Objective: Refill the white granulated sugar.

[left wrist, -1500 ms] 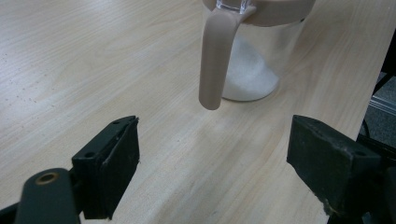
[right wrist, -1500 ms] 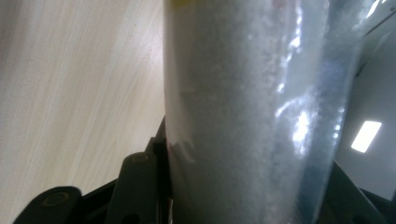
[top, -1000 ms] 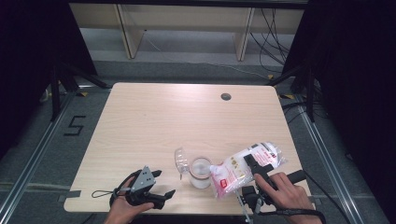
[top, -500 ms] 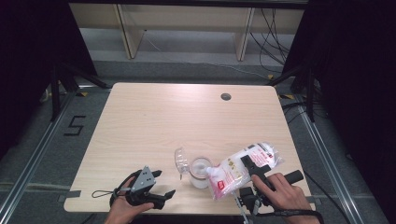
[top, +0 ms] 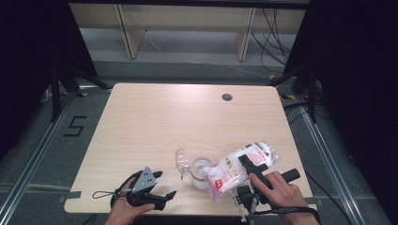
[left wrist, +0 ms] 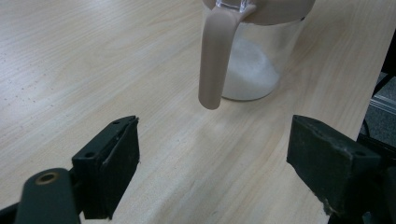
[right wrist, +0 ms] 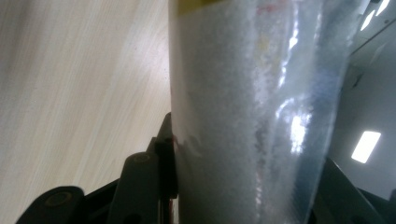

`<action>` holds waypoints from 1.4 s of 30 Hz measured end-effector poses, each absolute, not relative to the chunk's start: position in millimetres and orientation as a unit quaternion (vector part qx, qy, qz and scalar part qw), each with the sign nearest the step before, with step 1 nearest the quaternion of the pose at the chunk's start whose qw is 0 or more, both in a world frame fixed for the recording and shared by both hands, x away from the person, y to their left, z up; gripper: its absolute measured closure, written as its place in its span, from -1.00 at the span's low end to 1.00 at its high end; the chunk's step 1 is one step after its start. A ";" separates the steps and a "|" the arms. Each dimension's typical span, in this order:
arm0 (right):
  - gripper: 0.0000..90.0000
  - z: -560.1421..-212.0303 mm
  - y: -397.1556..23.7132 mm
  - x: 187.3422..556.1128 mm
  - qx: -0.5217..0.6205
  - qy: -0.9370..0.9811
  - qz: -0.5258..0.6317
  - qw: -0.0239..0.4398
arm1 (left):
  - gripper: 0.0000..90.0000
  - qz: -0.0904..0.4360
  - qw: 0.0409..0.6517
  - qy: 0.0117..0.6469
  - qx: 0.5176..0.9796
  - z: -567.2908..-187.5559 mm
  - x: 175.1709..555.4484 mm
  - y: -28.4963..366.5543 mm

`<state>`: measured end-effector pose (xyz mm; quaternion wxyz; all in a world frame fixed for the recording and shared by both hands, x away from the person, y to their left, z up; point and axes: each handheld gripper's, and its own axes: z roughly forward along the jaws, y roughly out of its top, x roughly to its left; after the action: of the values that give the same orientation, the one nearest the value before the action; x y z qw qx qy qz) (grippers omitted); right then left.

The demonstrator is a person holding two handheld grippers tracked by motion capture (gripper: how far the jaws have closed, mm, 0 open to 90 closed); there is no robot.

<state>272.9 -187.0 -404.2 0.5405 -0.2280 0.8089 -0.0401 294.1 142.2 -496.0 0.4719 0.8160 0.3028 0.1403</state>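
Two grippers: right gripper [top: 249, 169] clamped on bag [top: 241, 166]; left gripper [top: 162, 183] wide apart, holding nothing.
Bag: tipped, low end over jar [top: 202, 172], long way slanting up to the right.
Jar: near front edge of table [top: 187, 117], between both hands.
Left gripper view: white powder in jar [left wrist: 252, 60], tan handle [left wrist: 215, 56].
Right gripper view: grains inside bag [right wrist: 252, 116].

Most of the table [top: 155, 122] lies bare, so a hand could pass anywhere behind and to the left. Near the front edge, the jar [top: 201, 171], its open lid [top: 181, 161] and the tilted bag [top: 241, 166] crowd together. The jar stands just ahead of the left gripper [top: 162, 185].
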 end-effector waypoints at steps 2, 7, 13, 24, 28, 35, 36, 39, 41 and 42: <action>0.32 -405.0 -186.8 273.4 -0.219 0.812 -0.038 0.540 | -0.63 0.140 0.472 0.303 0.816 -496.0 294.1 142.2; 0.32 -406.4 -188.0 276.0 -0.200 0.815 -0.026 0.543 | -0.63 0.140 0.472 0.303 0.816 -495.9 294.1 142.3; 0.33 -402.9 -191.2 279.1 -0.208 0.811 -0.035 0.545 | -0.63 0.140 0.472 0.302 0.816 -496.0 294.1 142.2; 0.34 -399.0 -197.0 278.8 -0.206 0.809 -0.038 0.549 | -0.63 0.138 0.471 0.302 0.817 -495.6 294.0 142.5; 0.34 -396.4 -197.9 280.5 -0.218 0.804 -0.045 0.551 | -0.63 0.139 0.471 0.302 0.817 -495.5 294.1 142.6; 0.36 -397.6 -202.2 281.2 -0.201 0.813 -0.043 0.544 | -0.63 0.138 0.471 0.302 0.817 -495.5 294.1 142.5; 0.36 -400.6 -204.1 279.9 -0.177 0.821 -0.035 0.542 | -0.63 0.138 0.471 0.302 0.817 -495.6 294.1 142.5; 0.38 -398.7 -203.8 282.9 -0.201 0.813 -0.038 0.546 | -0.63 0.140 0.472 0.303 0.816 -495.9 294.1 142.3; 0.39 -399.1 -204.8 281.0 -0.174 0.825 -0.040 0.536 | -0.63 0.138 0.471 0.302 0.817 -495.6 294.0 142.5; 0.39 -399.9 -205.2 282.2 -0.175 0.825 -0.033 0.536 | -0.63 0.138 0.471 0.302 0.817 -495.6 294.0 142.5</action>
<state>282.2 -205.2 -399.9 0.5364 -0.1751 0.8249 -0.0335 294.0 142.5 -495.6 0.4706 0.8175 0.3018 0.1384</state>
